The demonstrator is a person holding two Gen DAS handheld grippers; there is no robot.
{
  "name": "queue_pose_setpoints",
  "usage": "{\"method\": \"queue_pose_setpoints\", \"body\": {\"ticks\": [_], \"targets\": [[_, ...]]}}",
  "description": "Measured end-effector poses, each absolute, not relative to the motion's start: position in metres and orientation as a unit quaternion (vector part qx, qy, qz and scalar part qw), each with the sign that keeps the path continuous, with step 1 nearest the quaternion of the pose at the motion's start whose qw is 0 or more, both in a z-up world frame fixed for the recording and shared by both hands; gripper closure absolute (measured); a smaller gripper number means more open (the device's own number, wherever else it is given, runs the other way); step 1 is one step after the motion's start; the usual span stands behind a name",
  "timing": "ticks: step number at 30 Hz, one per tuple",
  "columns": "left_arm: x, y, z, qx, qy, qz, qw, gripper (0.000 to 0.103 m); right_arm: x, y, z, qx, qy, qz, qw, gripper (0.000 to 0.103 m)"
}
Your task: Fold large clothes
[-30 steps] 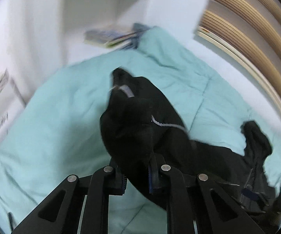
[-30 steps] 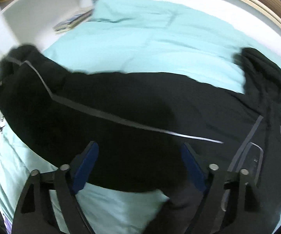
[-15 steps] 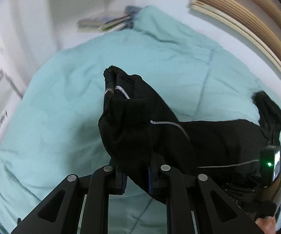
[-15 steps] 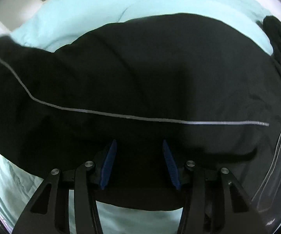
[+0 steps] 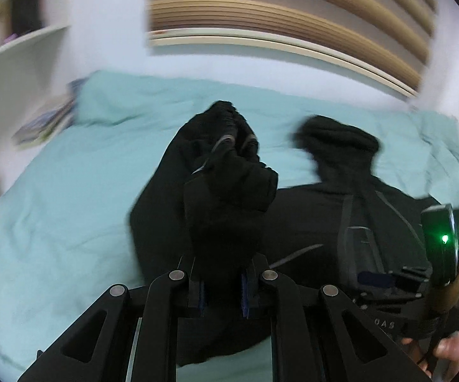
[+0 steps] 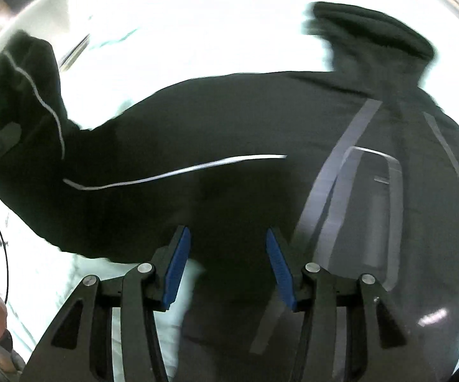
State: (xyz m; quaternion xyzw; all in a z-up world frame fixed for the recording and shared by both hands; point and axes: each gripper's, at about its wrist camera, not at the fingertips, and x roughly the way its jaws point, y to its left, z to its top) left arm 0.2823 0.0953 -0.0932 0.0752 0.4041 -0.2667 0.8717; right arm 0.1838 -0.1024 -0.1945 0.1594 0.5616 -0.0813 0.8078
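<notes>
**Even light on the left, blown-out white on the right**

The left wrist view is evenly and softly lit, with no hard shadows. Its background is smeared by motion: the wooden slats [image 5: 286, 9] and the shelf [image 5: 16, 63] streak sideways, while the left claw [image 5: 223, 289] stays sharp. The black jacket [image 5: 229, 197] reads as a near-featureless dark mass. A green lamp [image 5: 445, 238] glows on the other tool. In the right wrist view the bedcover [image 6: 197, 25] is overexposed to pure white, the jacket's collar [image 6: 369, 28] is blurred, and its pale stripes [image 6: 178, 170] catch the light. Both views bow at the edges and darken into black corners.
</notes>
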Motion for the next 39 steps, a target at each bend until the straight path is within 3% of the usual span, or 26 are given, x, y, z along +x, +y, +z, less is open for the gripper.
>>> {"method": "queue_pose_setpoints", "body": {"ticks": [10,19,24,26,29,33,39], "targets": [[0.257,-0.063,-0.134,0.106,0.429,-0.394,0.806,0.088,0.119,-0.238,-0.173,0.195,0.541,-0.217,0.789,0.049],[0.239,-0.176,-0.244,0.161,0.505,-0.396,0.750,0.086,0.111,-0.292,-0.202,0.192,0.560,-0.229,0.773,0.046],[0.235,-0.173,-0.263,0.157,0.526,-0.401,0.734,0.064,0.113,-0.301,-0.213,0.186,0.568,-0.206,0.775,0.046],[0.236,-0.168,-0.257,0.149,0.538,-0.409,0.722,0.049,0.118,-0.302,-0.214,0.185,0.566,-0.189,0.781,0.042],[0.234,-0.152,-0.239,0.117,0.552,-0.437,0.700,0.048,0.128,-0.306,-0.212,0.198,0.552,-0.159,0.794,0.030],[0.226,-0.110,-0.199,0.050,0.539,-0.470,0.697,0.045,0.143,-0.309,-0.209,0.234,0.531,-0.123,0.806,0.030],[0.233,-0.055,-0.173,0.029,0.531,-0.421,0.735,0.042,0.180,-0.310,-0.236,0.287,0.536,-0.079,0.790,0.029]]}}
